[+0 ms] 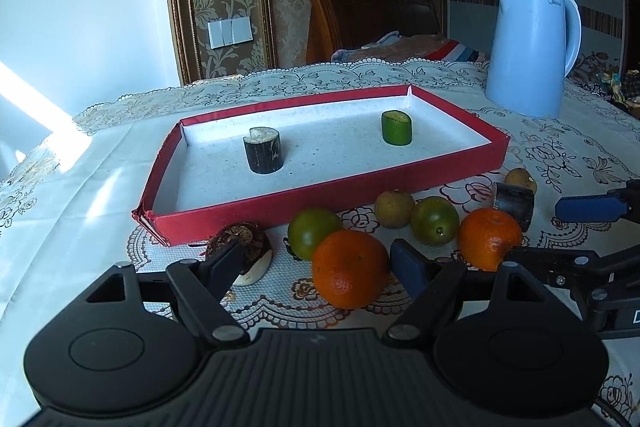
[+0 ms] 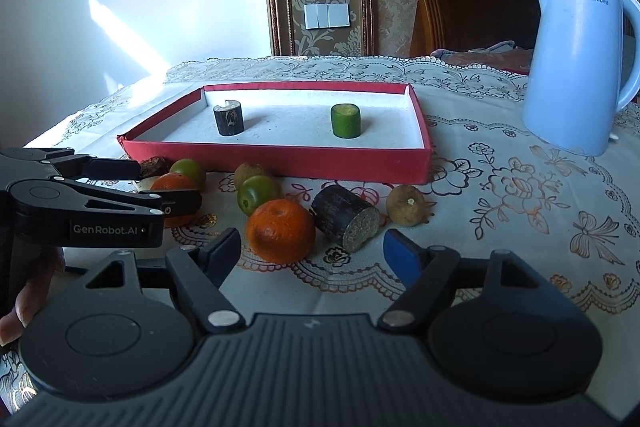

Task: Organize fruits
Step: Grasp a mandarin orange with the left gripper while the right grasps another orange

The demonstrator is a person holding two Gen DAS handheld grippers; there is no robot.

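A red tray holds an upright dark cylinder and a green cylinder. Loose fruit lies in front of it. My left gripper is open around an orange, and its left finger stays clear of the peel. A halved dark fruit sits by that finger. My right gripper is open just short of a second orange and a dark cylinder lying on its side. Green fruits and brown ones lie nearby.
A pale blue kettle stands on the lace tablecloth to the right of the tray. A hand holds the left gripper at the left edge. A bed and a wardrobe are behind the table.
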